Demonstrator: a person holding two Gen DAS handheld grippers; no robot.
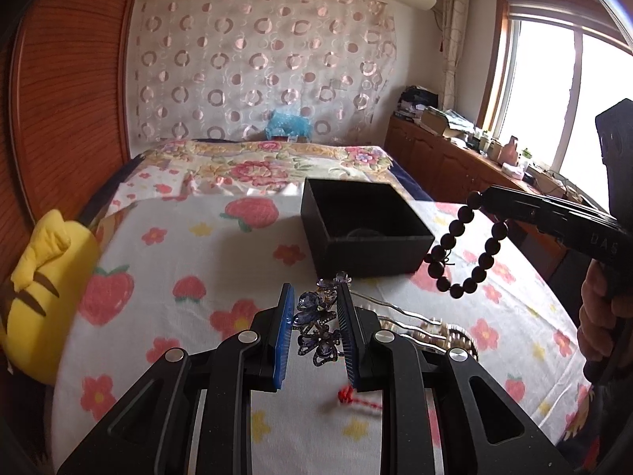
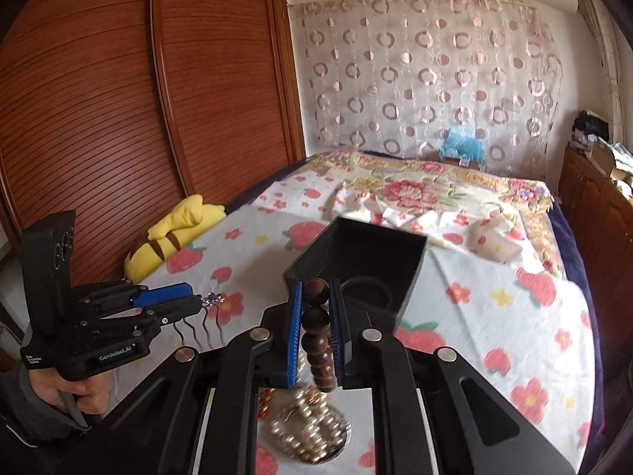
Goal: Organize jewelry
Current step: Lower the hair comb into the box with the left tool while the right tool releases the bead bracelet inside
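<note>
My left gripper (image 1: 315, 297) is shut on a purple jewelled hair comb (image 1: 316, 326), held above the bed; its wavy metal prongs (image 2: 194, 334) hang down in the right wrist view. My right gripper (image 2: 315, 291) is shut on a dark wooden bead bracelet (image 2: 316, 336), which dangles as a loop (image 1: 469, 253) just right of the open black box (image 1: 364, 225). The box (image 2: 356, 261) sits on the strawberry sheet ahead of both grippers, with a dark ring shape inside it. A pearl bead piece (image 2: 312, 431) and a red cord (image 1: 358, 398) lie on the sheet below the grippers.
A yellow plush toy (image 1: 43, 289) lies at the bed's left edge by the wooden wardrobe (image 2: 118, 118). A floral blanket (image 1: 269, 162) covers the far bed. A cluttered wooden cabinet (image 1: 467, 158) runs along the right under the window.
</note>
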